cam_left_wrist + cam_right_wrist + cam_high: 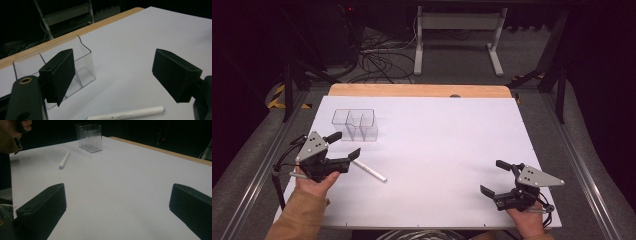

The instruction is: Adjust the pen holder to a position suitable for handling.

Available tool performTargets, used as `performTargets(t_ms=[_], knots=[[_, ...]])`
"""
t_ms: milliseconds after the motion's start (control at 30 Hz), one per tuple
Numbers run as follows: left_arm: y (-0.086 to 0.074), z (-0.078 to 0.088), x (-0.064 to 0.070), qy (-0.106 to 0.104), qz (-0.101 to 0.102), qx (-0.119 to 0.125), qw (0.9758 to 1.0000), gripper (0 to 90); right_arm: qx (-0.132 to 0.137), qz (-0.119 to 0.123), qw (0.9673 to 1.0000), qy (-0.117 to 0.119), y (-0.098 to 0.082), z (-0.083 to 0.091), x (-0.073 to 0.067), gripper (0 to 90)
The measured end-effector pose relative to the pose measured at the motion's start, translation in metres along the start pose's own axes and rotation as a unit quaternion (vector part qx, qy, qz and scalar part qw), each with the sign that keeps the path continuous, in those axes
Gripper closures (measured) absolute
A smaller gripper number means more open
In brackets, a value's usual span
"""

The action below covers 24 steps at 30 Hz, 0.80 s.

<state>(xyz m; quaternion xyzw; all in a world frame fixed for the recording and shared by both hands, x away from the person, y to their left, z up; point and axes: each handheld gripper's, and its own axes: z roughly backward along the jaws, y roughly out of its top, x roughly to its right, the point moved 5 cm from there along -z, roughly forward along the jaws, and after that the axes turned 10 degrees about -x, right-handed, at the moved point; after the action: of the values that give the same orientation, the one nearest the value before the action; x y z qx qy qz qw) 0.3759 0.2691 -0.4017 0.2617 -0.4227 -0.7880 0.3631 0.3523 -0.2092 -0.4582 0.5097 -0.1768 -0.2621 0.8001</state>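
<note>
- The left gripper [113,75] holds its two black jaws wide apart, nothing between them.
- A white cylindrical pen [126,114] lies on the white tabletop [140,37] below.
- A clear plastic divided organiser [82,60] stands behind the left jaw.

No readable text

The white pen [126,114] carries a faint line of small print along its barrel, too blurred to make out; nothing else bears lettering.

White pen [369,171] flat on the sheet (uncapped end unclear), near clear compartment box [355,124].
</note>
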Motion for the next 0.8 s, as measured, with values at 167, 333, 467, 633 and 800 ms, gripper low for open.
performTargets(t_ms=[167,333,467,633,800], knots=[[0.004,0.000,-0.001,-0.008,-0.021,-0.003,0.9998,19.7,-0.001,0.001,1.0000,0.001,0.000,0.000,0.000,1.7],[0.011,-0.002,-0.007,-0.014,-0.050,-0.026,0.9983,29.1,0.000,0.002,1.0000,0.004,0.000,0.000,-0.001,1.7],[0.016,-0.006,-0.015,-0.024,-0.070,-0.051,0.9959,33.2,0.000,0.002,1.0000,0.005,0.000,0.000,-0.001,1.7],[0.023,-0.011,-0.027,-0.040,-0.097,-0.082,0.9911,34.1,0.001,0.002,1.0000,0.007,0.000,0.000,-0.001,1.7],[0.028,-0.020,-0.039,-0.042,-0.118,-0.120,0.9848,33.3,0.001,0.004,0.9999,0.010,0.000,-0.001,-0.002,1.7]])
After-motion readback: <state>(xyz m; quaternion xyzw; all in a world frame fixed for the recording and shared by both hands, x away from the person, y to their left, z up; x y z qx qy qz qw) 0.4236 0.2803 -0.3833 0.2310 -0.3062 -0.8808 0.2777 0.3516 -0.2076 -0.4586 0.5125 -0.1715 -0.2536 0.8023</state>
